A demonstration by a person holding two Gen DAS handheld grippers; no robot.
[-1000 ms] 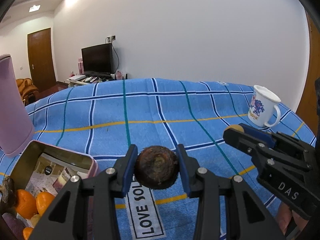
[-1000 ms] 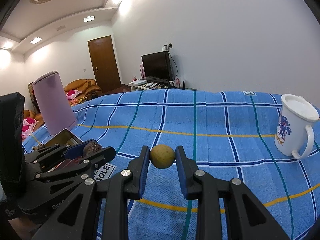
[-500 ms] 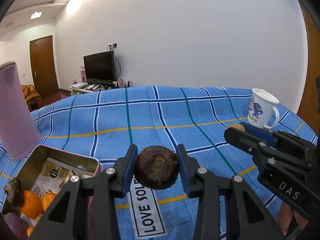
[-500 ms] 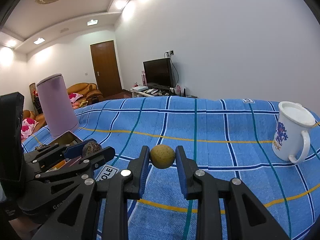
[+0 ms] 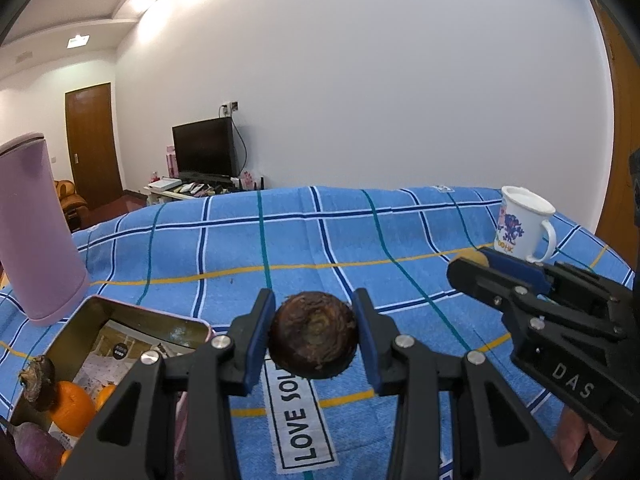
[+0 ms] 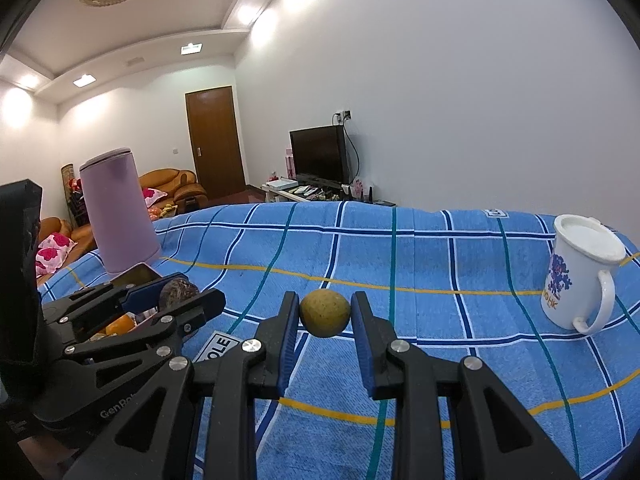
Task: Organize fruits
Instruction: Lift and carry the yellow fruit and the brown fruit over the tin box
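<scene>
Gripping dark fruit point(image 5: 313, 335), left claw point(image 5: 313, 336), tin point(image 5: 92, 312) edge beside, blue cloth point(image 5: 320, 240) ahead

Bright even room light, ceiling lights glaring, sharp focus, fisheye bending, dark corners

Blue checked cloth point(image 5: 400, 240); lilac canister point(image 5: 36, 232); dark-brown fruit point(image 5: 313, 334); yellow-green fruit point(image 6: 325, 313).

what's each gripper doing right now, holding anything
left gripper: shut on the dark brown round fruit.
right gripper: shut on the small yellow-green fruit.
</scene>
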